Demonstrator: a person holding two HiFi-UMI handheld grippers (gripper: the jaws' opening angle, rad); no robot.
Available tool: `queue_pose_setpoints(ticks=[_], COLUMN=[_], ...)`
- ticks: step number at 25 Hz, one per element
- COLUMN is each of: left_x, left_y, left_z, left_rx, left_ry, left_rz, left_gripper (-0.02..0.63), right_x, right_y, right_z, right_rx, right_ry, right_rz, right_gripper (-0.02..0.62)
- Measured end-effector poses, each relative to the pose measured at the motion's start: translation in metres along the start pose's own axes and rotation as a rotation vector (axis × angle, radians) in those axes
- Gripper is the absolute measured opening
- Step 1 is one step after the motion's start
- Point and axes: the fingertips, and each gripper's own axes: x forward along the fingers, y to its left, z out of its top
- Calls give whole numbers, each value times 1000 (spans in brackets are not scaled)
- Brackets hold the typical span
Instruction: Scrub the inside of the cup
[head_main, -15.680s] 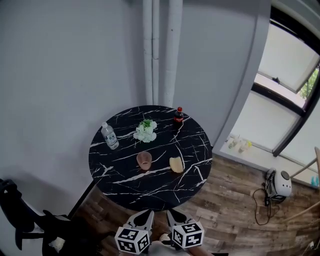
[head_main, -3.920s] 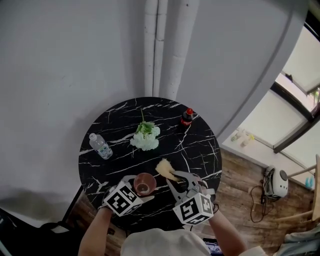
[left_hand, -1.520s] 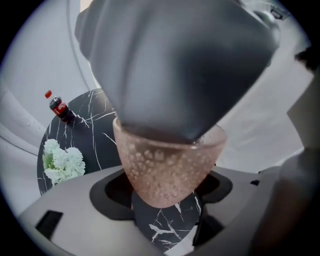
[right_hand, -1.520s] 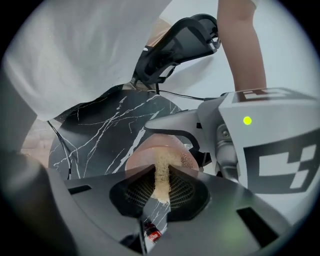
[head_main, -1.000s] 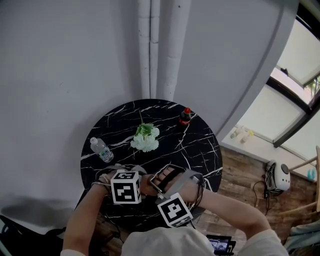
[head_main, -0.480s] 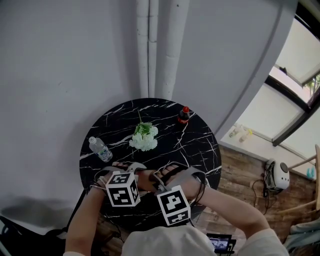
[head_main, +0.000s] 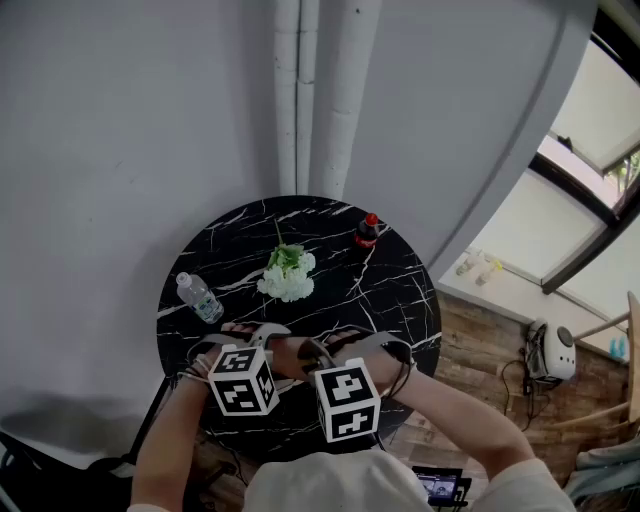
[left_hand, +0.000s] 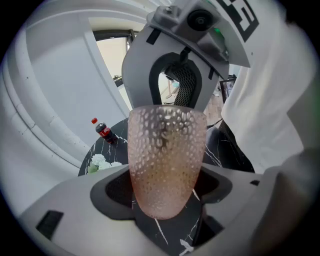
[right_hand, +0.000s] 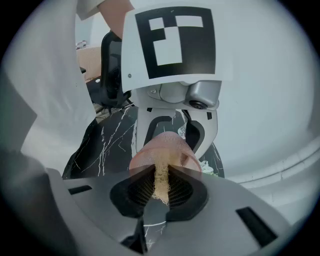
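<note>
Over marble table (head_main: 392, 282), left claw (left_hand: 162, 196) clamps pink dimpled cup (left_hand: 166, 150).

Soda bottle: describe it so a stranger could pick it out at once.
Find the round black marble table below the wall pipes. On its far edge, right of the white flowers, stands the soda bottle. Unlike the clear water bottle at the left, it is dark with a red cap.

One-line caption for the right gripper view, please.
Right gripper shut on a tan scrubber reaching into the pink cup that the left gripper holds.
</note>
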Motion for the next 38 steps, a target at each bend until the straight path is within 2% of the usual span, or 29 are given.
queue_pose_setpoints(ticks=[9, 18, 25, 30, 35, 38], left_x=[2, 5, 4, 4, 5, 5], left_y=[4, 4, 4, 1, -2, -4], left_z=[1, -3, -2, -3, -4, -4], left_rx=[-5, 28, 60, 101, 159, 178], left_ry=[-16, 7, 10, 32, 56, 66], left_rz=[19, 53, 90, 93, 107, 96], left_gripper=[347, 347, 347, 347, 347, 347], right_x=[3, 6, 0, -3, -9, -11], right_y=[2, 8, 10, 13, 20, 21], right_z=[-4, -3, 4, 8, 11, 12], right_rx=[200, 332, 552, 662, 792, 851], right_ry=[-77, -113, -173, -205, -243, -253], right_rz=[108, 190, 322, 402, 519, 545], right_gripper=[58, 58, 58, 58, 58, 58])
